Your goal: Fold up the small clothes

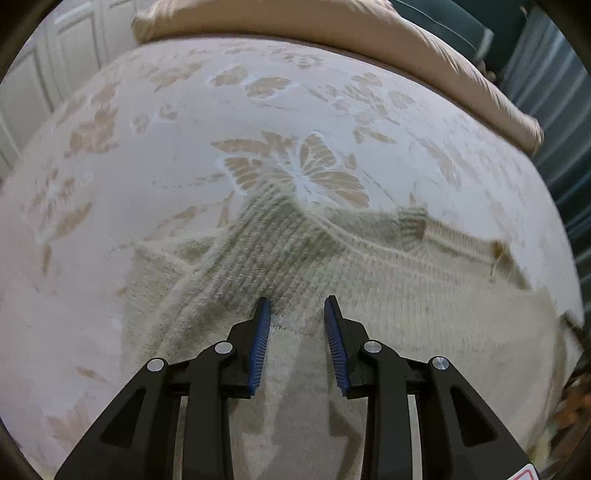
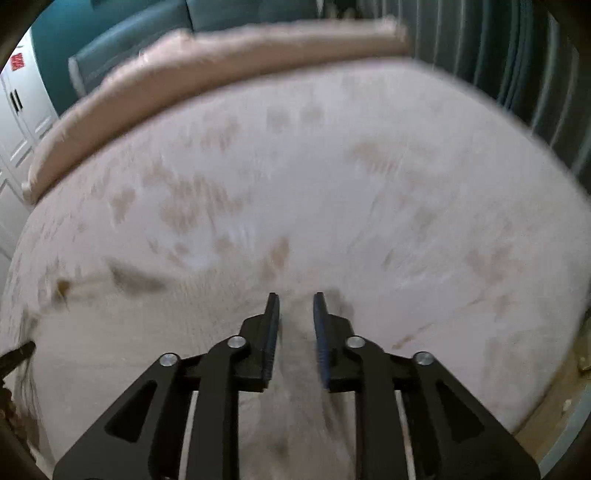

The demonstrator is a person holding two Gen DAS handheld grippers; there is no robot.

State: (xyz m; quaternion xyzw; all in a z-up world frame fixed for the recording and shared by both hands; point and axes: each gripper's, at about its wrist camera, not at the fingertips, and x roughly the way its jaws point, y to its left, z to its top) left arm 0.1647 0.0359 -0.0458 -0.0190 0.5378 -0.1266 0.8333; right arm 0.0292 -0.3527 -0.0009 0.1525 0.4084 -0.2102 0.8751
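Knitwear fills the lower half of the left wrist view: a cream ribbed sweater (image 1: pixel 295 258) lies flat on the bed (image 1: pixel 166 122), whose cover has a pale print of leaves and a butterfly. The left gripper (image 1: pixel 297 308) points steeply down at it from the bottom centre of the frame. Its blue-padded fingers (image 1: pixel 258 350) stand a little apart, and no fabric is seen pinched between them; the knit lies under and beyond the tips. The garment spreads mostly from the centre toward the right of this frame, with a ribbed band running to the right edge, so its long axis seems to go left to right across the picture.

In the right wrist view the picture is blurred. The right gripper (image 2: pixel 295 306) has its fingers (image 2: pixel 271 332) with a narrow gap, and nothing is clearly held there. Below and between them lies pale cloth, probably the same sweater, but the blur does not allow to be sure. At the left edge of this frame a brown tag and a dark fold of the garment (image 2: pixel 136 280) are visible.

A tan pillow (image 1: pixel 332 33) lies along the far side of the bed in both views.

Judging from this, both hands are over the garment, and the left one is nearer to its ribbed middle. The next grasp probably needs an edge or a corner, which lies to the right of the left gripper.
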